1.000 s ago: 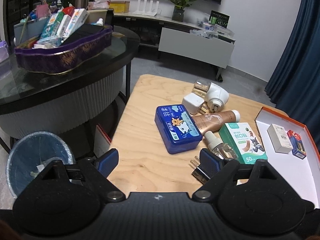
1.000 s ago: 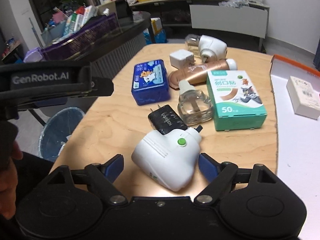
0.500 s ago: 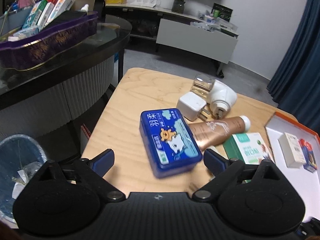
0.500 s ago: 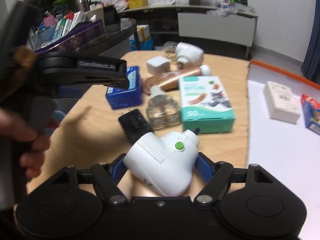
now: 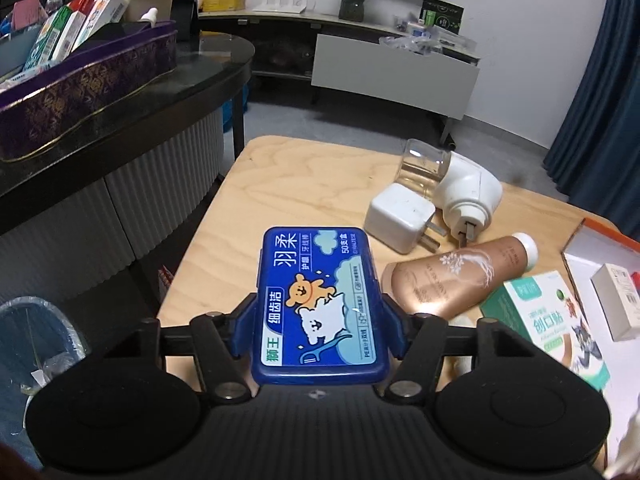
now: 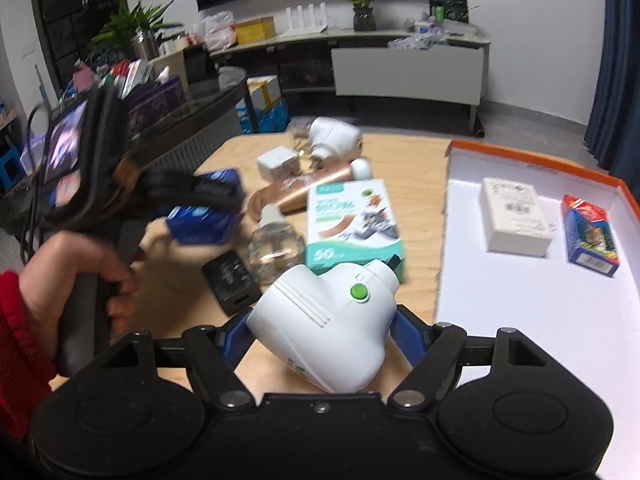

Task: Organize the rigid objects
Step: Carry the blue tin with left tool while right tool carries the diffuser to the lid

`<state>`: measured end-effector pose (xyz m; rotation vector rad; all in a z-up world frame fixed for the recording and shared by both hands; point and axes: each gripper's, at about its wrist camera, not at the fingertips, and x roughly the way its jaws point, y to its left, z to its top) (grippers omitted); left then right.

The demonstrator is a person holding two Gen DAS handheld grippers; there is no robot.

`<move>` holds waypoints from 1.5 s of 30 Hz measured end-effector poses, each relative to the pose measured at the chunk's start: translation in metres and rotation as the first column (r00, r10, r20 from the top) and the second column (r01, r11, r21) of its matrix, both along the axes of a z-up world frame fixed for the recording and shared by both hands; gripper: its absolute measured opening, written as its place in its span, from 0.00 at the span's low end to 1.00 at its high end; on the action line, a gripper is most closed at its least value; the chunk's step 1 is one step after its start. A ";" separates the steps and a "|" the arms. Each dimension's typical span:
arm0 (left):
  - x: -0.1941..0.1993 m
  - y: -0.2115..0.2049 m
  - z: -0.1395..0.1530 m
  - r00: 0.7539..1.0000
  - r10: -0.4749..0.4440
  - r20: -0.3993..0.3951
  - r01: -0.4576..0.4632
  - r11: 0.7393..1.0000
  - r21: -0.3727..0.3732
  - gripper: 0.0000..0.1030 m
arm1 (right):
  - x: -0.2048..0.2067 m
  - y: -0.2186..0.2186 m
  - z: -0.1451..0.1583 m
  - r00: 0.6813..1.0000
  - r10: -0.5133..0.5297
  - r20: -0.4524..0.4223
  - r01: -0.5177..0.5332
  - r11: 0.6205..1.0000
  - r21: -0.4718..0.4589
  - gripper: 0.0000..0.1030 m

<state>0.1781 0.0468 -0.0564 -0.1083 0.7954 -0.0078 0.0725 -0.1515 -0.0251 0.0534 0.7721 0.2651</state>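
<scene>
Two grippers each have a thing between their blue pads. On the left side, the left gripper (image 5: 318, 330) is closing its jaws on the blue floss box (image 5: 318, 308), and the pads already sit against its two long sides. That box lies flat on the wooden table (image 5: 304, 184), left of the orange-edged tray (image 6: 532, 162), with its long side pointing straight away from the gripper, so the jaws cross its short width. It looks hard and smooth, with round corners and a little bear picture on the lid. Just to the right of the box lie a brown tube (image 5: 456, 276) and a green plaster box (image 5: 548, 320). Farther right, the right gripper (image 6: 320, 340) is clamped on the white plug-in heater (image 6: 332, 320), which fills the gap between its pads. This heater sits close to the tray's left edge, and its narrow neck points up and right, toward the tray. It is fat and round with a green button on top. The right hand is the one nearer the tray, so I think it can drop its thing in first. Inside the tray a white box (image 6: 514, 216) and a blue and red box (image 6: 590, 234) already lie near the far wall, and the near part of the tray floor is bare.
</scene>
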 end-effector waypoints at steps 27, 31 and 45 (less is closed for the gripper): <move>-0.109 -0.180 0.092 0.902 -0.385 0.193 0.403 0.913 -0.064 0.61 | -0.054 -0.189 0.078 0.898 -0.405 0.174 0.410 0.912 0.008 0.85; -0.116 -0.193 0.086 0.890 -0.406 0.209 0.425 0.903 -0.057 0.61 | -0.062 -0.198 0.080 0.889 -0.419 0.183 0.422 0.906 0.021 0.85; -0.109 -0.199 0.063 0.902 -0.408 0.142 0.417 0.908 -0.036 0.61 | -0.046 -0.182 0.059 0.919 -0.373 0.129 0.375 0.927 0.008 0.85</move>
